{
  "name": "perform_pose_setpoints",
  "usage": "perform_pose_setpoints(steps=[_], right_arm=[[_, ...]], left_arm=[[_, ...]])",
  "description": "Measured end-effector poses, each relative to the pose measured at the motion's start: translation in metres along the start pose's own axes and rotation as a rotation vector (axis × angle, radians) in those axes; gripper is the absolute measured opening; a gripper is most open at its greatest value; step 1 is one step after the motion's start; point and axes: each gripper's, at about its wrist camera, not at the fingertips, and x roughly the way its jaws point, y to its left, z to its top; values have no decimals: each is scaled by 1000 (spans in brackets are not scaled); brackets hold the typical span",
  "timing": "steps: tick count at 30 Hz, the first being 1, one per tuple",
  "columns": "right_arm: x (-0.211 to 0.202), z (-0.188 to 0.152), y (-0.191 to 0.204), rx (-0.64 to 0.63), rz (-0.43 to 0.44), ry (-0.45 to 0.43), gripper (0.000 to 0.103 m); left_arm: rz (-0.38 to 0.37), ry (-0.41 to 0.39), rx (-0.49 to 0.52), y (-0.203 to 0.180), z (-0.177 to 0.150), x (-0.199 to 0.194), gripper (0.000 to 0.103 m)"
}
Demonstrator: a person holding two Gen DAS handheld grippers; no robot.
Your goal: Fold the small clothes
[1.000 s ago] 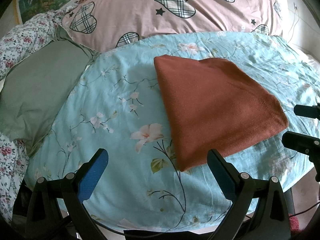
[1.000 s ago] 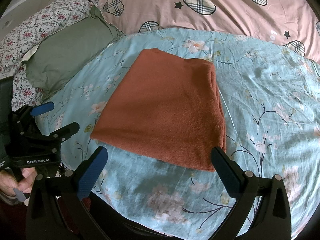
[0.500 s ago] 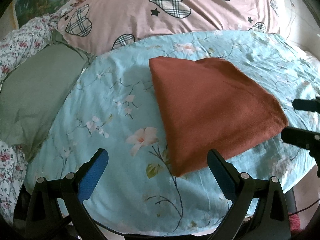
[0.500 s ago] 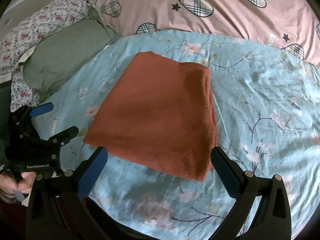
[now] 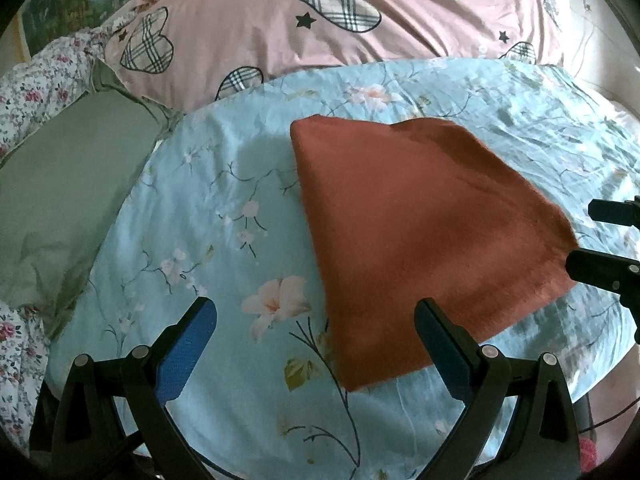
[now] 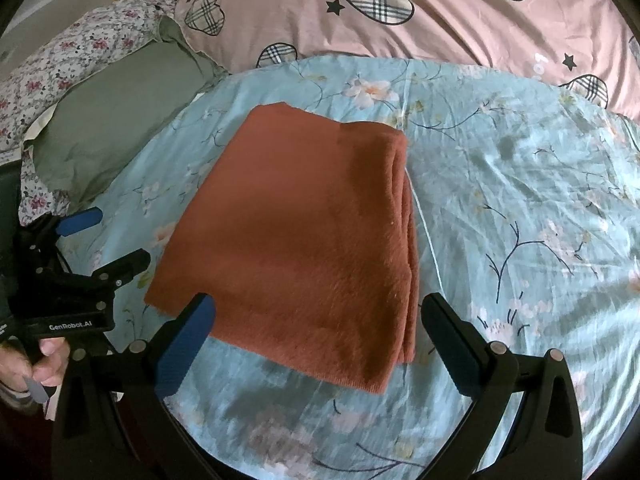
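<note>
A rust-red fuzzy garment (image 5: 416, 232) lies folded into a flat rectangle on the light blue floral sheet (image 5: 208, 216). It also shows in the right wrist view (image 6: 304, 232), with stacked layers along its right edge. My left gripper (image 5: 316, 344) is open and empty, hovering over the garment's near left corner. My right gripper (image 6: 316, 340) is open and empty, over the garment's near edge. The right gripper shows at the right edge of the left wrist view (image 5: 608, 240), and the left gripper shows at the left of the right wrist view (image 6: 92, 248).
A pink quilt with plaid hearts (image 5: 320, 20) lies behind the sheet. A green pillow (image 5: 60, 192) and a flowered cloth (image 6: 60, 64) lie to the left. The sheet's near edge (image 5: 280, 452) drops off close to the grippers.
Both grippers have moved slightly forward and over the garment's near edge. The garment has not moved. Both grippers stay open.
</note>
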Motion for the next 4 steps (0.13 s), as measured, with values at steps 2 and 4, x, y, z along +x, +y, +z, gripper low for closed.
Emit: perform_pose_setpoints(steps=[2, 4], right_arm=[[3, 2, -2, 1, 4, 2, 103], [7, 4, -4, 5, 9, 6, 103]], left_arm=[[1, 6, -4, 1, 3, 3, 100], [1, 9, -11, 2, 5, 6, 100]])
